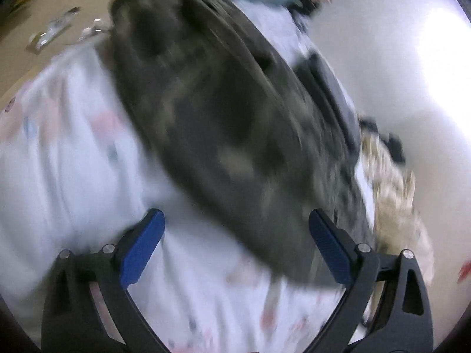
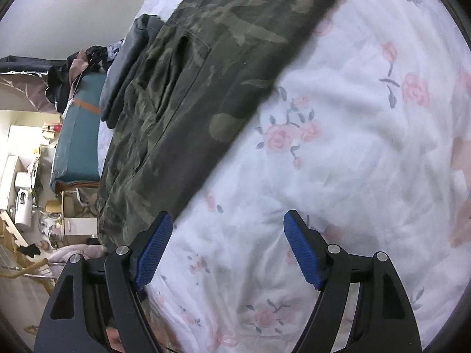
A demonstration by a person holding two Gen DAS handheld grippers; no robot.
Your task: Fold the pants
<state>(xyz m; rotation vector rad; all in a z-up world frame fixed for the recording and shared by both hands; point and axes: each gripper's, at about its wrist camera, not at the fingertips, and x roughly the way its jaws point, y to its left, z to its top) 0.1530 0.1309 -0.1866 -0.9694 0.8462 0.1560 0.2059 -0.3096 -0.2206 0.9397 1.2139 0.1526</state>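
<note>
Dark camouflage pants (image 1: 212, 111) lie flat across a white bed sheet printed with pink roses (image 1: 67, 153); the left wrist view is blurred. My left gripper (image 1: 235, 247) hovers open over the pants' near end, its blue pads wide apart with nothing between them. In the right wrist view the same pants (image 2: 188, 94) run diagonally from upper right to lower left, a pocket seam showing. My right gripper (image 2: 228, 250) stands open above the bare sheet (image 2: 338, 147), its left pad just beside the pants' edge, nothing held.
A folded dark grey garment (image 2: 126, 67) lies beyond the pants, near a pale wall. A light camouflage garment (image 1: 391, 194) is bunched at the bed's right side. A teal mattress edge (image 2: 78, 135) and floor clutter show at the left.
</note>
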